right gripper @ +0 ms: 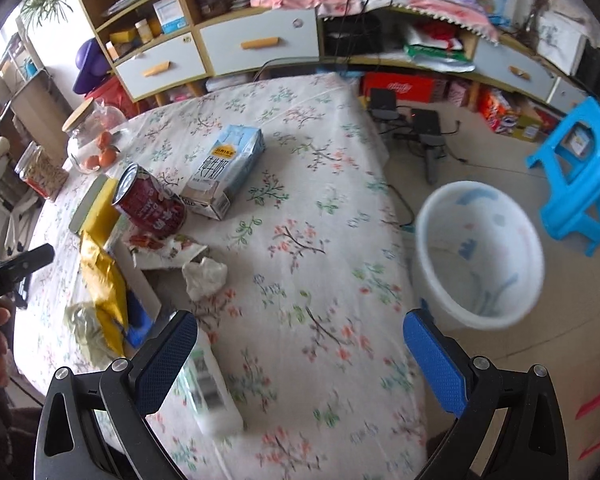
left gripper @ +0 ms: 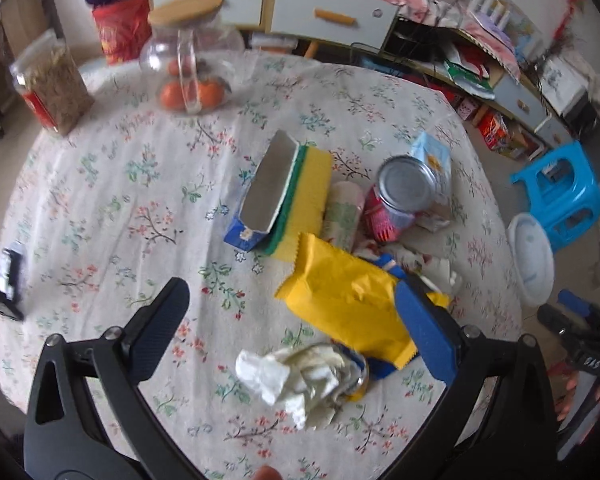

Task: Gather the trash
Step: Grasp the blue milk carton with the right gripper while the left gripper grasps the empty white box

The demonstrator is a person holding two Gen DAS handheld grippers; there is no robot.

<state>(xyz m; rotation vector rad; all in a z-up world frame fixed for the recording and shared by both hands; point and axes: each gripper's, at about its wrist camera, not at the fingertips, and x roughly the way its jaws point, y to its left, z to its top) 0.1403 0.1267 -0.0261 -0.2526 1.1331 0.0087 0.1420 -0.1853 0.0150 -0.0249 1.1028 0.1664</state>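
Left gripper [left gripper: 300, 328] hanging wide open, gripping nothing, over yellow snack wrapper [left gripper: 348, 304]; crumpled tissue [left gripper: 296, 376] lying just nearer than wrapper. Right gripper [right gripper: 300, 356] spreading open, empty. White trash bin [right gripper: 480, 252] standing on floor beyond table edge, well apart from wrapper.

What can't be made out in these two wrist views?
- White plastic waste bin, right wrist view: motion blur smears its printed pattern and bottom; in the left wrist view only its rim shows past the table edge.
- Clear plastic bottle, right wrist view: label blurred, its near end behind the right gripper.
- Yellow foil snack bag, left wrist view: its right end sits behind a finger of the left gripper.
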